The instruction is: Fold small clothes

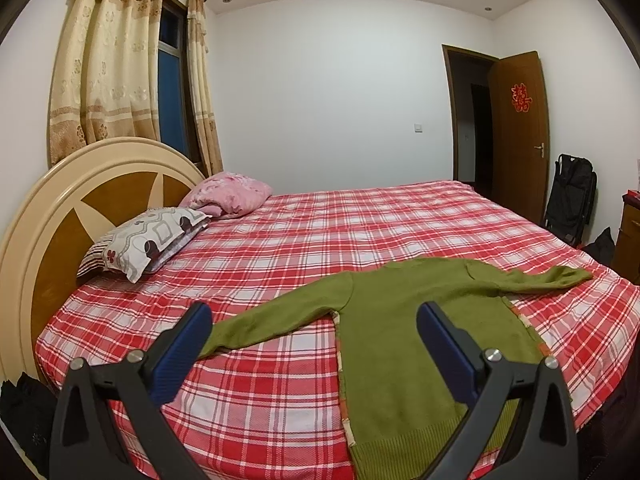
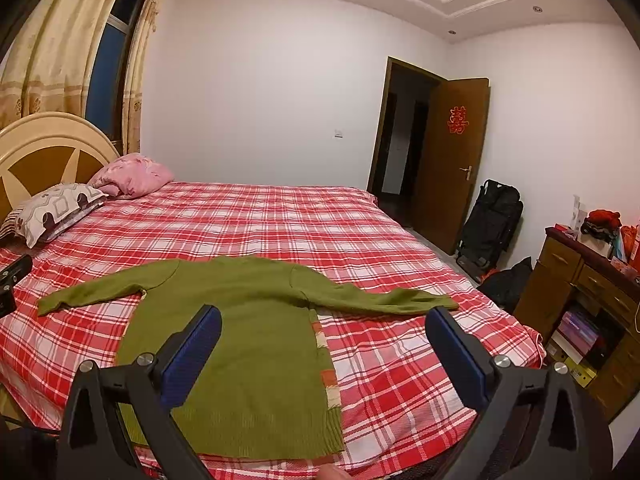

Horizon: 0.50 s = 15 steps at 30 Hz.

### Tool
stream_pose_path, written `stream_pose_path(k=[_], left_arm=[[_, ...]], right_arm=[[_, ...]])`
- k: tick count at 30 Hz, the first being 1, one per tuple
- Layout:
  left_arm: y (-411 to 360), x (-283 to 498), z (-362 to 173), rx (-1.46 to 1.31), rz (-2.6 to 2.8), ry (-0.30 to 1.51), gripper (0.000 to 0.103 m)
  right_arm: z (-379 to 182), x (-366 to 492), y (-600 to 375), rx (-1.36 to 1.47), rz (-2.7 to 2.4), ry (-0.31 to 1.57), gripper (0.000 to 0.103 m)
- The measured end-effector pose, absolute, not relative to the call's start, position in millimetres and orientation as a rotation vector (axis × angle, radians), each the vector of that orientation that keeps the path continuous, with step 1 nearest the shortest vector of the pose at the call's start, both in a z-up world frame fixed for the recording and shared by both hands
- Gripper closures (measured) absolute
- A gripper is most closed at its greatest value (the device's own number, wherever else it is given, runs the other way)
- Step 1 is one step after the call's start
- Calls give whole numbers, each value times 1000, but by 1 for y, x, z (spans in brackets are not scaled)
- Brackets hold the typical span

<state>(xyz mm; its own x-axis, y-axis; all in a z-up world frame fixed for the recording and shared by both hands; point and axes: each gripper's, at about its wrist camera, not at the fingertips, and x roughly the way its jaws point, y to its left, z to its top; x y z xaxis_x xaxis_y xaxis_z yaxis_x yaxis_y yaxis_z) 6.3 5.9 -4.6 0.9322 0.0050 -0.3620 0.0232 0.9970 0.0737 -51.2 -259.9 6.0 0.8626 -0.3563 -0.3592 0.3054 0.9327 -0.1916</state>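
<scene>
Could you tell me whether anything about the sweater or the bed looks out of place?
Nothing stands out. The green sweater lies flat on the checked bedspread with both sleeves spread, and both pillows sit by the headboard.

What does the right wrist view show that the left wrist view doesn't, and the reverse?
Only the right wrist view: the drawer cabinet with clutter on top, and the open right gripper. Only the left wrist view: the open left gripper. Both: the green sweater spread flat on the plaid bed, two pillows, and the open door.
</scene>
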Motion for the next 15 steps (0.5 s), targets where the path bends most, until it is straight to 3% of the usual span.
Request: stream_pose_path(k=[15], left_arm=[[2, 7, -7, 83, -10, 376, 0]], right_arm=[[5, -49, -263, -132, -345, 409, 1]])
